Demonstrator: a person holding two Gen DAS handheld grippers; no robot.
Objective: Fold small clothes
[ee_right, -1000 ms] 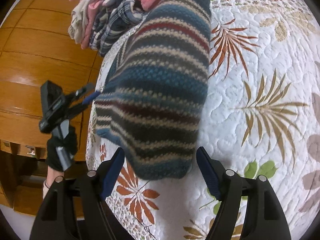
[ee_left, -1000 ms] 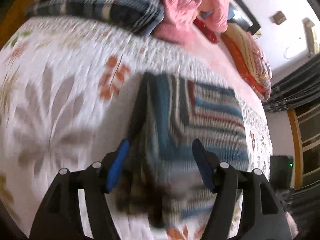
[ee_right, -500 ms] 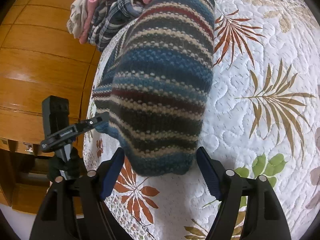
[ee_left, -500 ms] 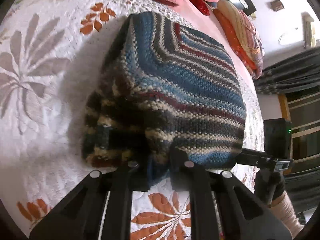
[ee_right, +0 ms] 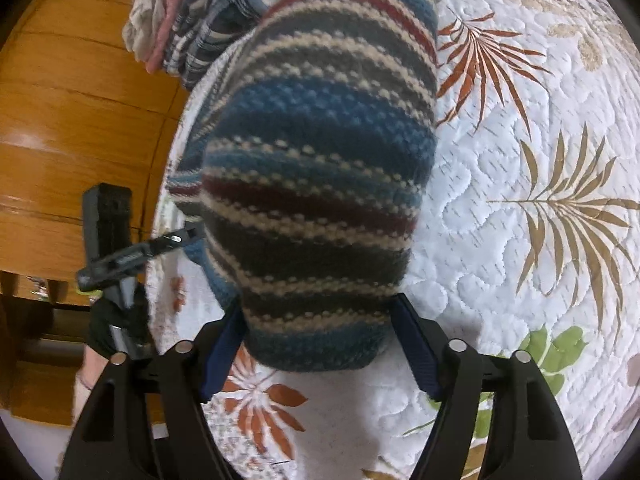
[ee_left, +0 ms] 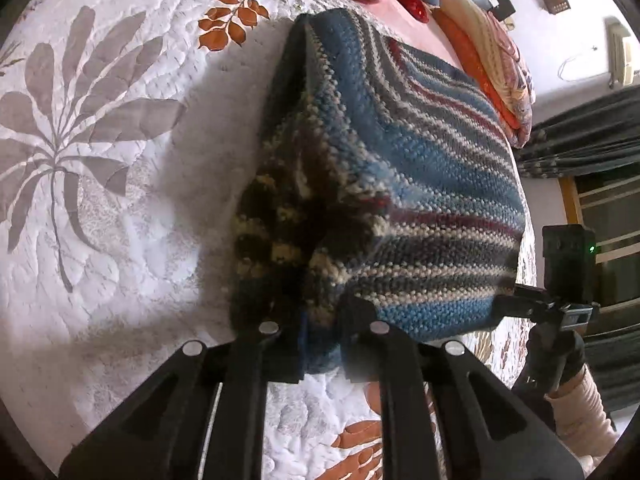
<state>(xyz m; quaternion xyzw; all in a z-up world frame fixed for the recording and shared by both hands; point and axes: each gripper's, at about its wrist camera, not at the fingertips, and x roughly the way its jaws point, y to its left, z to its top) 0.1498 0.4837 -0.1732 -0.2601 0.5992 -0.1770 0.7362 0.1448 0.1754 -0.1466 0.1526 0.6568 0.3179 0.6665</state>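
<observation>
One striped knit sweater (ee_left: 400, 184) folded on quilted bedspread (ee_left: 100, 200). Left gripper (ee_left: 320, 320) clenched on its near edge. Right gripper (ee_right: 320, 344) spread, fingers flanking another edge, possibly touching. One clothes pile (ee_right: 200, 28) behind.

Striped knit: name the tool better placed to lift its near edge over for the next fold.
Left. The left tool is already shut on the striped knit; the right tool merely straddles the other corner, open.

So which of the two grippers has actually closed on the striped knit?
The left gripper: it is pinched shut on the striped knit. The right gripper is open, merely straddling it.
</observation>
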